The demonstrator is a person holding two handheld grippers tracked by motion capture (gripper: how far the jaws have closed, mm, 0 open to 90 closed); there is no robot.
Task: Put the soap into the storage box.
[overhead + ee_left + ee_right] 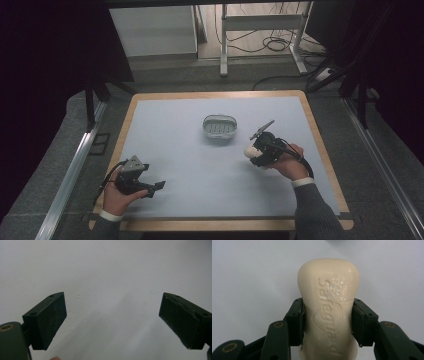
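Tabletop: pale blue-grey mat with a wooden rim, set in a dim room; a white table frame and loose cables stand on the floor beyond it.

Left hand-held gripper: nearest the person, low at the near left corner of the mat, held in the left hand. Its jaws stand wide apart with nothing between them, so it looks parked out of the way.

Left gripper view: bare mat lies between the two black pads, which fits an idle hold.

Right hand-held gripper: farther in, right of centre, held in the right hand. Its jaws are closed on the soap bar.

Soap bar: cream, stamped "Safeguard", pinched across its narrow sides about midway along, so its rounded end projects forward past the pads. That grip probably leaves the free end clear to be set down first.

Height of the bar: seemingly just off the mat, though I cannot tell for sure.

Soap dish: grey, oval, slotted inside, empty, standing farther back near the middle, near the soap bar but apart from it; likely its destination.
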